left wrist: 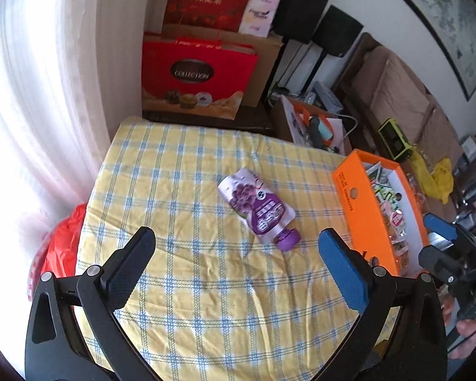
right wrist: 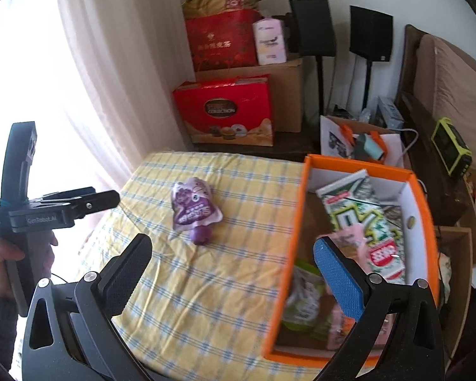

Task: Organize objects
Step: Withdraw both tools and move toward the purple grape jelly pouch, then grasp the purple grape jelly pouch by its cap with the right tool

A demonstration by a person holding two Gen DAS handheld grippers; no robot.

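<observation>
Daylight is pouring through the sheer white curtain (left wrist: pixel 31 111) at frame left, blowing out to glare. The yellow-and-blue checked tablecloth (left wrist: pixel 190 285) is showing soft shadows. Fisheye is bending edges, corners vignetting black. Right wrist view is blurring the open orange cardboard box (right wrist: pixel 288 238).

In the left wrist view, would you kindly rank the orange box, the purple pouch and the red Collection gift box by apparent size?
Largest to smallest:
1. red Collection gift box
2. orange box, partly hidden and nearer, so unsure against the first
3. purple pouch
</observation>
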